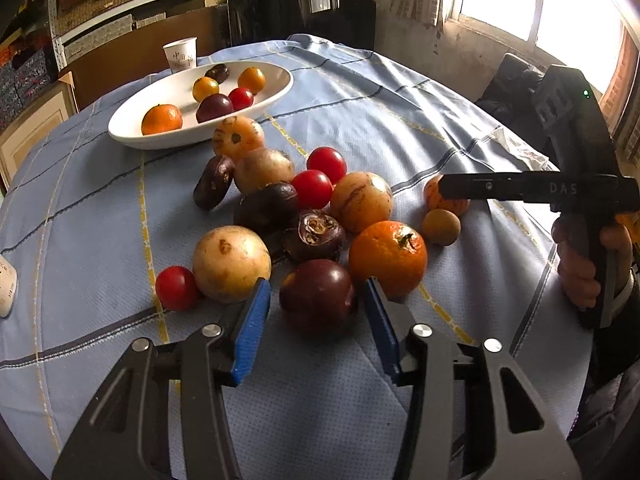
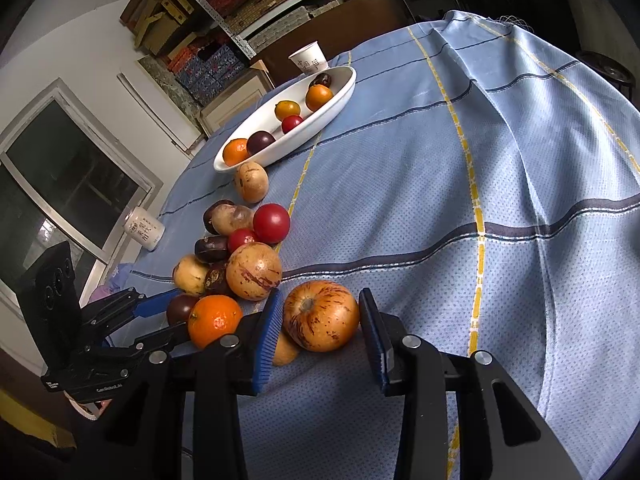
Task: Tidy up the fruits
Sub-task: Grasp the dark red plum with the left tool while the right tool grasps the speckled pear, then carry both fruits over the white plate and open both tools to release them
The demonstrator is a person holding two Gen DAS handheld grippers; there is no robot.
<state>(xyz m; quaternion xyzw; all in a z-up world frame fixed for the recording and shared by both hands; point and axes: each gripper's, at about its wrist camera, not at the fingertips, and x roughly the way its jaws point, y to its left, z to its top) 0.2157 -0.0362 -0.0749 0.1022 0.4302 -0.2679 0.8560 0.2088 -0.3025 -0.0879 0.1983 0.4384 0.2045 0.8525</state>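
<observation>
Holding six fruits point(image 1: 162, 119) — white oval dish point(image 1: 120, 130).

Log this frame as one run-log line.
left gripper: around dark plum, contact unclear | right gripper: holds striped fruit | bowl: six fruits

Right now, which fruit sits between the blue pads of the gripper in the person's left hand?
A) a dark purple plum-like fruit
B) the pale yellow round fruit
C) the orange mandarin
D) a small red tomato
A: in the left wrist view the dark purple fruit lies on the cloth between the blue pads of the left gripper, while the mandarin and the pale yellow fruit lie outside them.
</observation>
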